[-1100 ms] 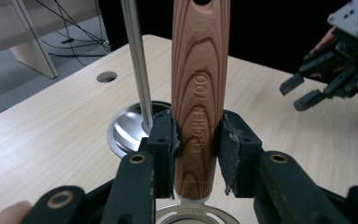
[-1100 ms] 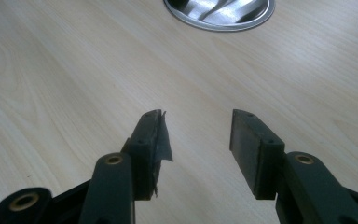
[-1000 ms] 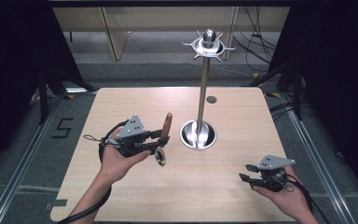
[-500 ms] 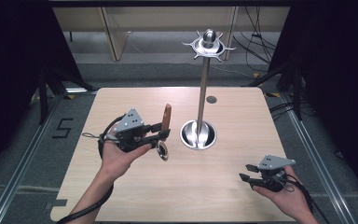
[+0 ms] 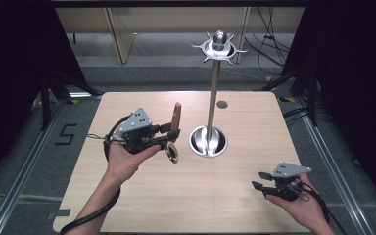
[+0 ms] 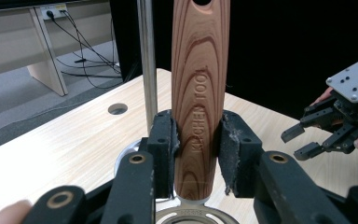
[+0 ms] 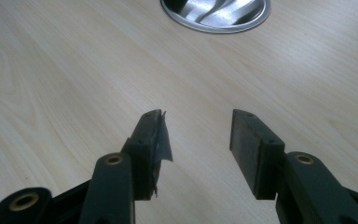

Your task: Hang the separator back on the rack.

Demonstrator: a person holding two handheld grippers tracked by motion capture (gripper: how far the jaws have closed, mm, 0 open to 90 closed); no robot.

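My left gripper [image 5: 169,135] is shut on a kitchen tool with a wooden handle [image 6: 199,93] that stands upright, printed "KITCHEN TOOL". Its metal end [image 5: 172,152] hangs below the jaws. Both pads [image 6: 164,140] press the handle's sides. The tool is held above the table, left of a tall steel stand [image 5: 214,81] with a round base [image 5: 208,142] and a hook crown [image 5: 219,48] on top. My right gripper [image 5: 259,186] rests low at the table's front right, open, with bare wood between its pads [image 7: 246,135]. It appears in the left gripper view too, as the right gripper [image 6: 300,140].
The light wooden table [image 5: 142,196] has a small round hole [image 5: 222,104] behind the stand. Dark floor, metal rails and cables surround it. The stand's base rim [image 7: 214,21] lies ahead of the right gripper.
The left hand has shifted a little up and right with the tool, bringing it closer to the stand. The right hand has stayed put.
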